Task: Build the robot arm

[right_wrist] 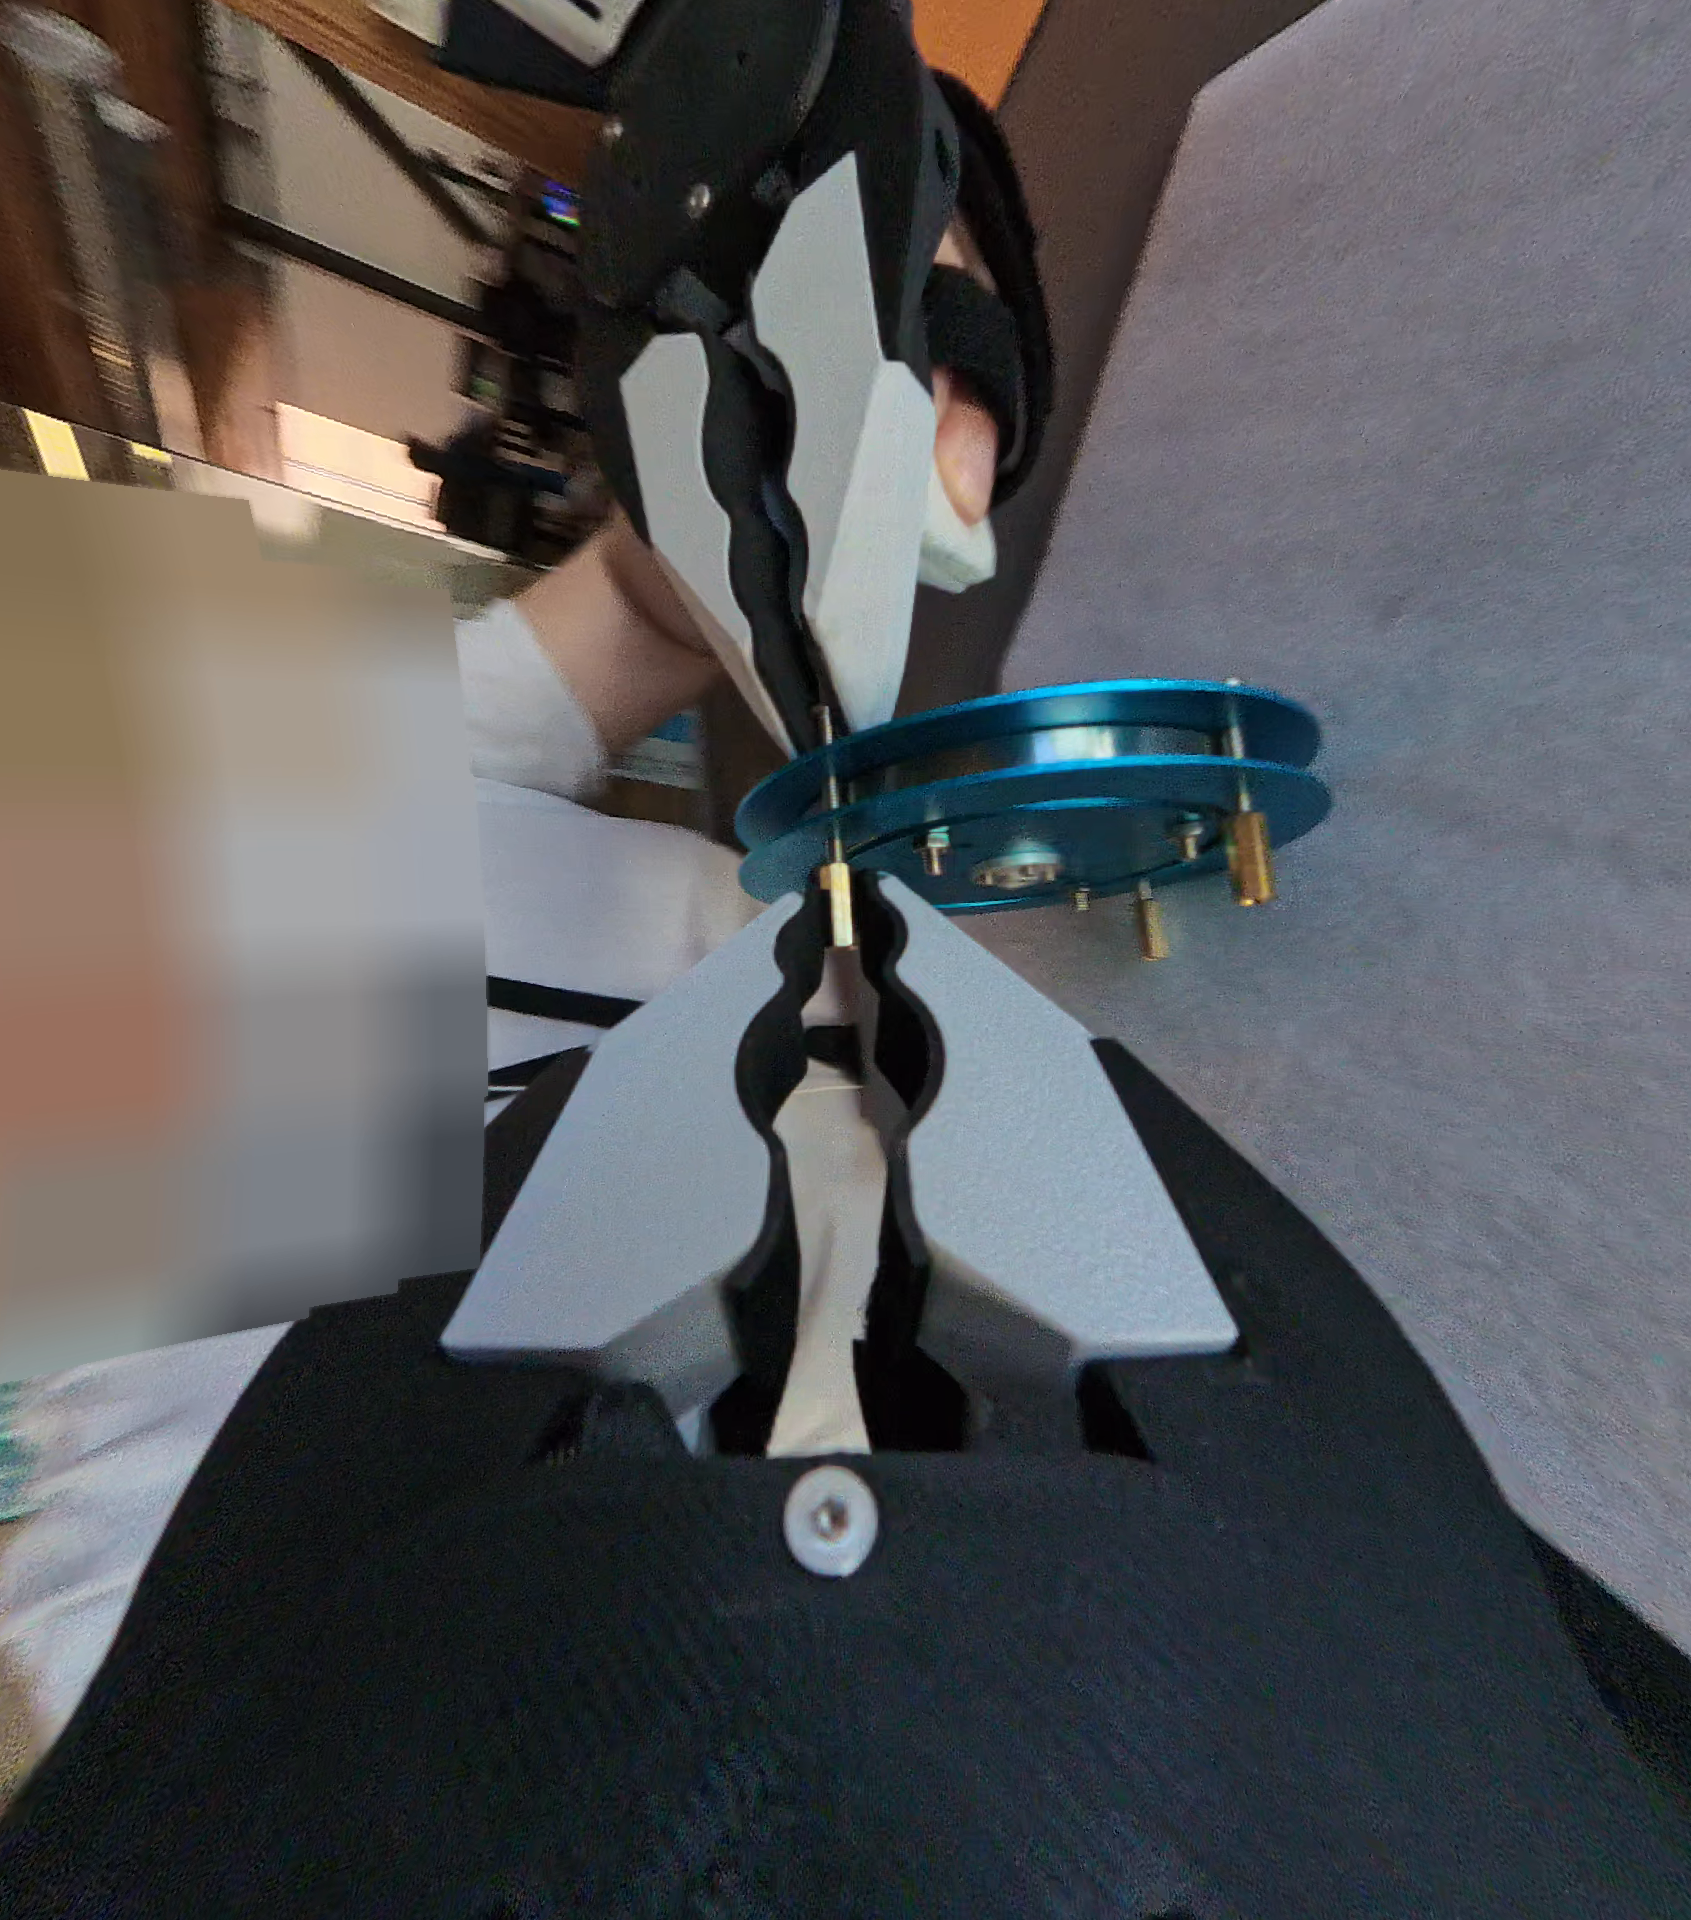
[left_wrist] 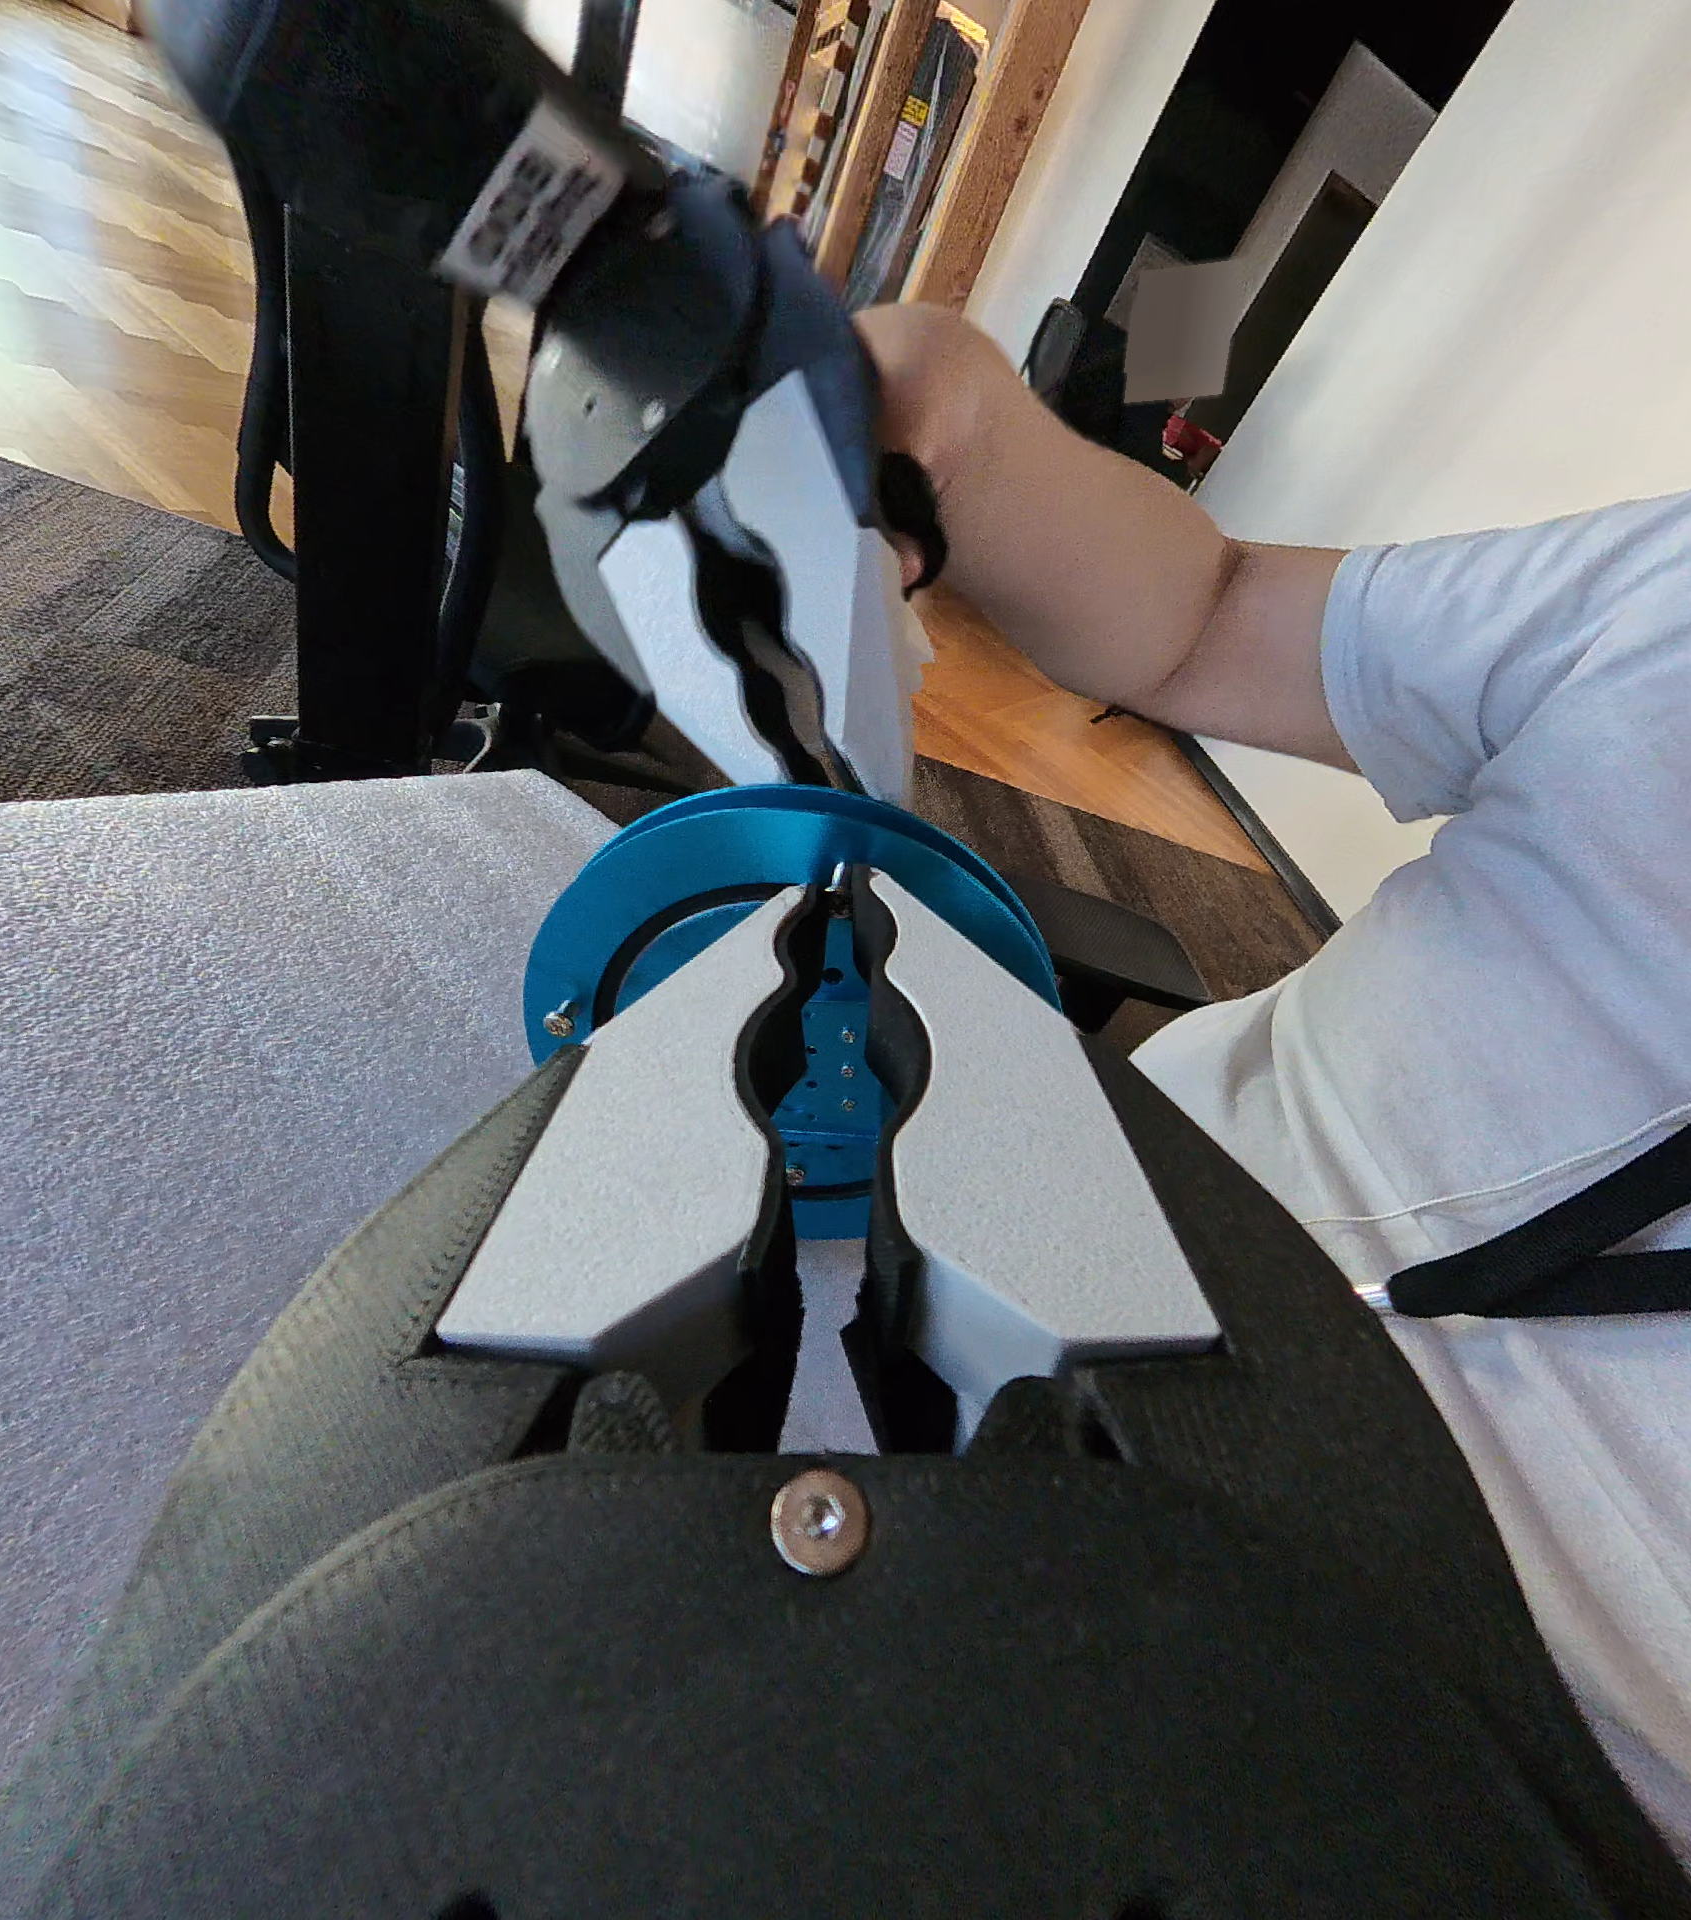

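A: So, how many grippers show, and how many parts between them?

B: Two grippers and one part. The left gripper (left_wrist: 836,894) fills the near half of its own view, and the right gripper (left_wrist: 846,774) comes down from the far side, tips meeting the same piece. That piece is a blue metal assembly (left_wrist: 716,842) made of two round discs stacked with a narrow space between them.

A: Are the discs joined?

B: Yes, by thin screws and brass standoffs. In the right wrist view I count four brass standoffs (right_wrist: 1249,854) hanging under the lower disc, plus a round silver fitting near its middle.

A: How do the left gripper's jaws stand?

B: Nearly together at the tips, pinching the near edge of the blue metal assembly by one screw. A blue drilled plate shows through the gap behind the tips.

A: And the right one?

B: In its own view the right gripper (right_wrist: 839,920) has its tips narrowed on a brass standoff at the left edge of the blue metal assembly (right_wrist: 1033,774). The left gripper (right_wrist: 810,717) reaches in from the far side and grips that same edge.

A: Where does the piece sit otherwise?

B: It is held in the air between the two tools, discs level in the right wrist view, over a grey foam pad (left_wrist: 145,1039). A person in a white shirt (left_wrist: 1547,935) sits at the right, with a black strap (left_wrist: 1599,1236) across the shirt.
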`<state>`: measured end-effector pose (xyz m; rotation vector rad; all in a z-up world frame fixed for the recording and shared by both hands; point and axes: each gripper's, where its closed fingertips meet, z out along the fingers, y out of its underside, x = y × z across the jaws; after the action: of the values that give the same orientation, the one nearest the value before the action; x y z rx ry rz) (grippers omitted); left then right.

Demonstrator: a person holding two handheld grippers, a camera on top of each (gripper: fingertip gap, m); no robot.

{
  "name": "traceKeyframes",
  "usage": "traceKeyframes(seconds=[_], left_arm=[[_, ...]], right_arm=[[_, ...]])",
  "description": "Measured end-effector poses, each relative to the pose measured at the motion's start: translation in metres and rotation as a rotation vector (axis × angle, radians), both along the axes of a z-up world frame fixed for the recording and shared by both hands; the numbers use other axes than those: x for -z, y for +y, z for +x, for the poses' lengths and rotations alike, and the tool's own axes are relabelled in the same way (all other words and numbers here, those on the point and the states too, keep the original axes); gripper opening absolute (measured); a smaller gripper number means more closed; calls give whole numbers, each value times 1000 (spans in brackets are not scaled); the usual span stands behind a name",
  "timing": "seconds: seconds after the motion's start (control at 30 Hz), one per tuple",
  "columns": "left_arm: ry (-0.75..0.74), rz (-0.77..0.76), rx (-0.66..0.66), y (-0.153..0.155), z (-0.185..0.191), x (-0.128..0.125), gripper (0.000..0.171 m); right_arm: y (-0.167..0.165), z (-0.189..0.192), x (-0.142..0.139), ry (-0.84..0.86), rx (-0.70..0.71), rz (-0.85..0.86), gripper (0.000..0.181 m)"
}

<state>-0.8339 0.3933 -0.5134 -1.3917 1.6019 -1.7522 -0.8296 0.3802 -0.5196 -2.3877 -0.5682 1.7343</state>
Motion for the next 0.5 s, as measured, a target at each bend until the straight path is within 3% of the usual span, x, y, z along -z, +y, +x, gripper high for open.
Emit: traceKeyframes(seconds=[0.13, 0.2, 0.3, 0.33, 0.4, 0.5], left_arm=[[3, 20, -9, 0, 0, 1, 3], [6, 26, -11, 1, -1, 1, 3], [6, 23, -11, 0, -1, 1, 3], [6, 22, -11, 0, -1, 1, 4], [8, 20, -12, 0, -1, 1, 3], [9, 14, -14, 1, -1, 1, 4]], right_arm=[[2, 0, -4, 255, 23, -167, 6], [3, -1, -4, 234, 27, -4, 6], [9, 4, 1, -76, 26, 546, 18], [14, 6, -1, -212, 40, 752, 36], [10, 5, -7, -443, -15, 1097, 35], [11, 9, 4, -808, -125, 1306, 24]])
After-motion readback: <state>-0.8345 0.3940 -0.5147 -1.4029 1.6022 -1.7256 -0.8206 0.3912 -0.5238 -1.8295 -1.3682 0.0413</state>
